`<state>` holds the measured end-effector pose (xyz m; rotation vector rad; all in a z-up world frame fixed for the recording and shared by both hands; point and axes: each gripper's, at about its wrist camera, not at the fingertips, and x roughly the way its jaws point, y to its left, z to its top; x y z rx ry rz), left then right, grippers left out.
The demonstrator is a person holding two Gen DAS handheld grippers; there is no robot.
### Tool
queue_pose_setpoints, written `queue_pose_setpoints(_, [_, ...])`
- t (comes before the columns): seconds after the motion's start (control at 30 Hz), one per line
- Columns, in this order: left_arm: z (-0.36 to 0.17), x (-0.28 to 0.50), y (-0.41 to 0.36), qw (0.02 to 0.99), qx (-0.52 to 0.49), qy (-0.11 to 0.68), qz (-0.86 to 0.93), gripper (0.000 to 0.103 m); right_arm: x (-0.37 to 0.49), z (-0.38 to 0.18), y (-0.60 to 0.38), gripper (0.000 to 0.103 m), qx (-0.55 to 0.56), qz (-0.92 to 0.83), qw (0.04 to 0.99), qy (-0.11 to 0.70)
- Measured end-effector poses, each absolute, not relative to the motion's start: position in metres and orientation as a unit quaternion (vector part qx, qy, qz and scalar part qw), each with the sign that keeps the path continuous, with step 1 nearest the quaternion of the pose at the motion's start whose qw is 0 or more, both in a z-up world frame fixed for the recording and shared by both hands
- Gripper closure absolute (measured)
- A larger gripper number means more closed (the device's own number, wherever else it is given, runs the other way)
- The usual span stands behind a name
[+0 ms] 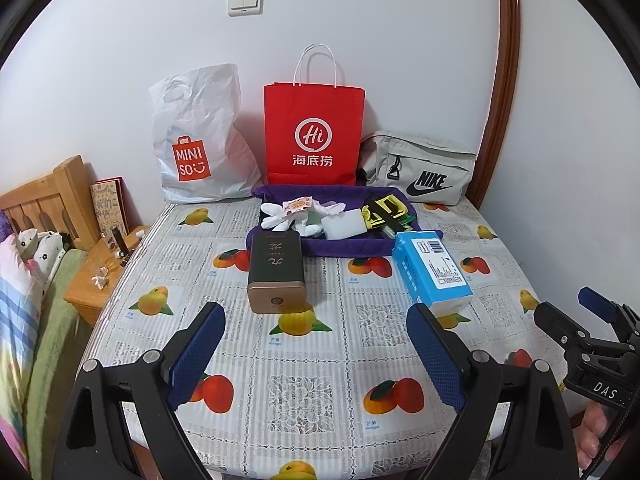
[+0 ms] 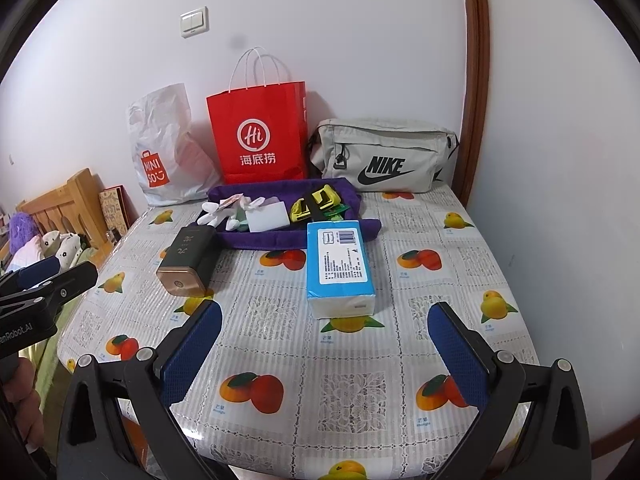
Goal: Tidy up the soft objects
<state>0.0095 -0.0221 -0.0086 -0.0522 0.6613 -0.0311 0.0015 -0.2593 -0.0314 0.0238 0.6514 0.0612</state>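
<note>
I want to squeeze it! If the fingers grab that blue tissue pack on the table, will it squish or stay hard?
The blue tissue pack would probably squish: its open end shows stacked soft white sheets under thin plastic wrap. It likely feels light for its size. The glossy wrap may be a bit slippery, though it lies flat on the table, so it shouldn't roll.

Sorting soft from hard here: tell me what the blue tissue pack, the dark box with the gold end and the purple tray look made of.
Blue tissue pack: thin glossy plastic film over white tissue showing at the near end; soft.
Dark box: rigid, probably metal, with matte sides, crisp edges and a satin gold end.
Purple tray: fuzzy fabric, likely velvet or fleece, with a sagging rim.
</note>
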Motion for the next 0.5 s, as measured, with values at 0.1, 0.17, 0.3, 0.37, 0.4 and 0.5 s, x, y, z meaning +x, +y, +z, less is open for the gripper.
queue_pose_setpoints(0.1, [-0.0088, 0.0099, -0.0215, 0.945, -0.026, 0.325, -0.015, 0.011, 0.0016, -0.0314, -0.2593, 0.001, 0.012, 0.03, 0.947, 0.32])
queue_pose_setpoints(0.17, [-0.0095, 0.0101, -0.0206, 0.945, -0.026, 0.325, -0.015, 0.011, 0.0015, -0.0315, -0.2592, 0.001, 0.012, 0.03, 0.947, 0.32])
queue_pose_setpoints(0.3, [-0.0099, 0.0098, -0.02, 0.945, -0.027, 0.325, -0.016, 0.011, 0.0016, -0.0312, -0.2592, 0.001, 0.011, 0.03, 0.947, 0.32])
queue_pose_setpoints(0.37, [-0.0097, 0.0099, -0.0202, 0.945, -0.026, 0.325, -0.015, 0.011, 0.0015, -0.031, -0.2591, 0.001, 0.011, 0.031, 0.947, 0.32])
queue_pose_setpoints(0.4, [-0.0102, 0.0096, -0.0193, 0.945, -0.027, 0.325, -0.015, 0.011, 0.0012, -0.0309, -0.2591, 0.002, 0.01, 0.031, 0.947, 0.32])
queue_pose_setpoints(0.5, [-0.0097, 0.0099, -0.0201, 0.945, -0.027, 0.325, -0.015, 0.011, 0.0012, -0.0309, -0.2591, 0.002, 0.011, 0.031, 0.947, 0.32])
